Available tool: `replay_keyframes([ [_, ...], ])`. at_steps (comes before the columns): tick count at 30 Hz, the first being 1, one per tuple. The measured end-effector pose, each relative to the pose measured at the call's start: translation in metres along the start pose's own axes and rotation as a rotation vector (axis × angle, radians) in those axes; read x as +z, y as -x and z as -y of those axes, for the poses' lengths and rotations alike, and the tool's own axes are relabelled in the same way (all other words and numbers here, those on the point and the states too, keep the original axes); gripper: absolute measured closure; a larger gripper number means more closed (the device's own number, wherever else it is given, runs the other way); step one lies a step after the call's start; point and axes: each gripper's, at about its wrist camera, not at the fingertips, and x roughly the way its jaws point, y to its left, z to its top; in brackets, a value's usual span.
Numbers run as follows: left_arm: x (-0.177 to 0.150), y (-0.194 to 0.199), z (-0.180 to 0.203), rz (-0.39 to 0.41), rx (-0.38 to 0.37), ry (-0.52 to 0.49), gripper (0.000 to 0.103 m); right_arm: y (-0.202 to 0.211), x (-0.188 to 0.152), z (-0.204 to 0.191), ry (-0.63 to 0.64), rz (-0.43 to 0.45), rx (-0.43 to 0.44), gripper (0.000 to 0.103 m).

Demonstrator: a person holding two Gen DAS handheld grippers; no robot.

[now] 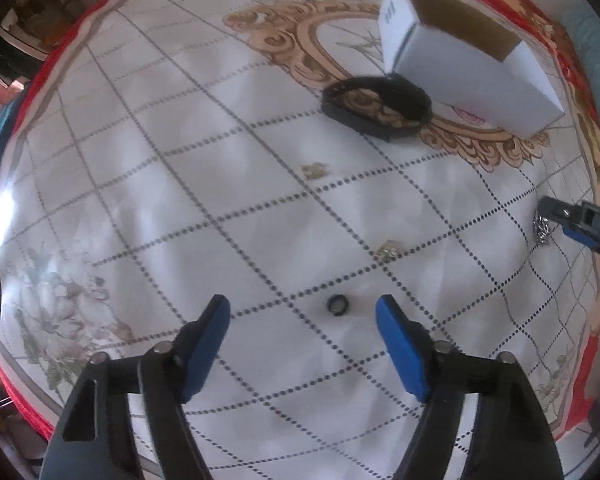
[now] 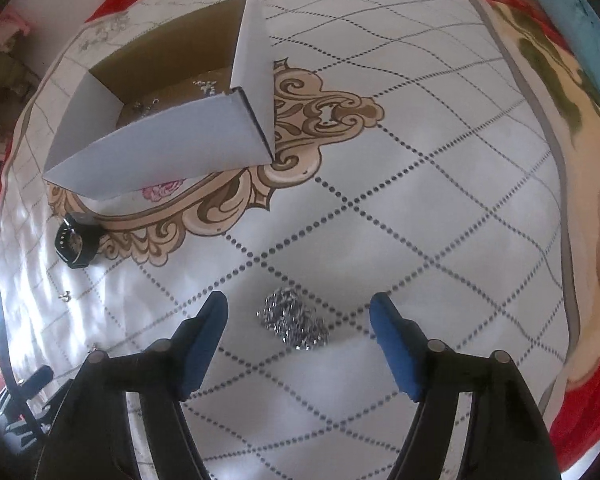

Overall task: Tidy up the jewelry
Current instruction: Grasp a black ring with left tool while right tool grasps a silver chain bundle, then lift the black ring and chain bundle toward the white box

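Observation:
In the left wrist view my left gripper (image 1: 303, 310) is open, with a small dark ring (image 1: 337, 305) on the cloth between its fingertips. Two small gold pieces (image 1: 388, 250) (image 1: 315, 171) lie beyond it. A black watch (image 1: 377, 107) lies by an open white box (image 1: 472, 76). In the right wrist view my right gripper (image 2: 299, 307) is open over a heap of silver chain (image 2: 294, 322). The box (image 2: 168, 148) holds a few small jewelry pieces (image 2: 206, 86). The watch (image 2: 76, 242) lies left of it. The right gripper's tip (image 1: 556, 210) shows by the chain (image 1: 541, 230).
Everything rests on a white quilted cloth (image 2: 420, 220) with dotted diamond lines and a beige ornate medallion. A red floral border (image 2: 596, 320) runs along the right edge. A small earring (image 2: 65, 296) lies on the cloth at the left.

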Motion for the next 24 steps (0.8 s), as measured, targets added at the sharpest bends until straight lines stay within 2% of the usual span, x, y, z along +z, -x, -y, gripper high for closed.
replay_keyframes([
  [4, -0.007, -0.015, 0.013, -0.034, -0.023, -0.007, 0.053, -0.012, 0.003, 0.001, 0.008, -0.023, 0.005, 0.034],
  [5, -0.008, -0.018, 0.014, -0.041, -0.026, -0.002, 0.065, -0.014, 0.003, 0.002, 0.004, -0.028, 0.011, 0.034],
  [10, -0.009, -0.023, 0.018, -0.034, -0.020, 0.010, 0.086, -0.018, 0.003, 0.003, 0.009, -0.027, 0.022, 0.034],
  [11, -0.009, -0.024, 0.017, -0.033, -0.020, 0.011, 0.094, -0.019, 0.003, 0.003, 0.010, -0.028, 0.023, 0.035],
  [13, -0.007, -0.024, 0.016, -0.030, -0.025, 0.011, 0.094, -0.021, 0.003, 0.002, 0.012, -0.031, 0.029, 0.038],
  [15, -0.003, -0.021, 0.012, -0.026, -0.028, 0.002, 0.095, -0.022, 0.002, 0.004, 0.015, -0.032, 0.042, 0.047],
  [17, -0.003, -0.020, 0.011, -0.017, -0.027, -0.009, 0.095, -0.021, 0.003, -0.003, 0.029, -0.030, 0.062, 0.076],
  [20, -0.003, -0.014, 0.010, -0.010, -0.022, -0.024, 0.095, -0.019, 0.001, -0.011, 0.054, -0.017, 0.070, 0.088],
  [24, -0.003, -0.005, 0.019, 0.005, -0.026, -0.043, 0.095, -0.012, -0.007, -0.015, 0.058, -0.005, 0.103, 0.088],
])
